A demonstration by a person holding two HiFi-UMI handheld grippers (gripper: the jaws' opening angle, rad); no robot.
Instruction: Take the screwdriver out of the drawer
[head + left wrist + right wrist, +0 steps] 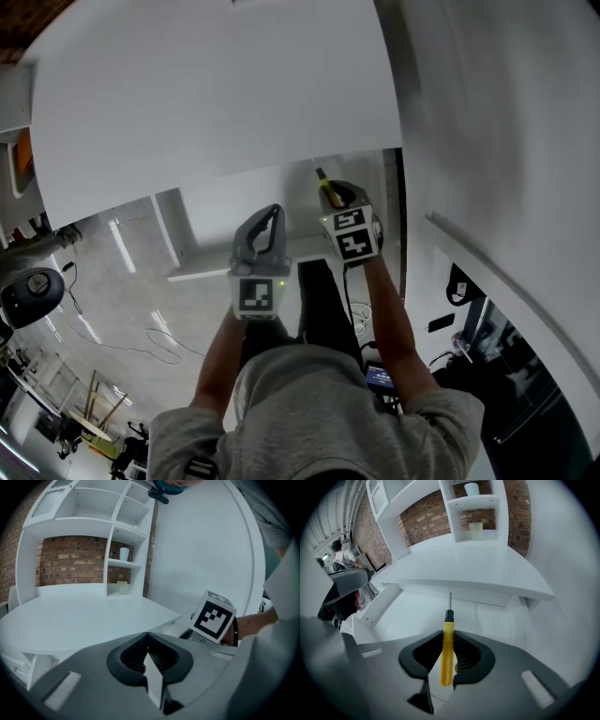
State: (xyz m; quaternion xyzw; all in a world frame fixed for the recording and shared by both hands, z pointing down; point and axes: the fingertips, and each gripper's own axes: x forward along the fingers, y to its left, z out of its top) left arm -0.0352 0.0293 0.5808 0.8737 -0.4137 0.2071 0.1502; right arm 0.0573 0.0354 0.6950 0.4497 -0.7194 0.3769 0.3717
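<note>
The screwdriver (447, 651) has a yellow handle, a black collar and a thin metal shaft. My right gripper (448, 633) is shut on the handle, with the shaft pointing away over the open white drawer (412, 618). In the head view the right gripper (336, 194) holds the screwdriver (328, 191) above the drawer (225, 217), just below the table edge. My left gripper (273, 214) hangs beside it to the left. In the left gripper view, that gripper (147, 639) has its jaws together with nothing between them, and the right gripper's marker cube (213, 617) shows to its right.
A white tabletop (206, 84) spreads above the drawer. A white shelf unit (89, 517) against a brick wall stands at its far end, with a cup (123, 553) on one shelf. A white wall (506, 122) rises on the right. Cables lie on the floor (150, 337).
</note>
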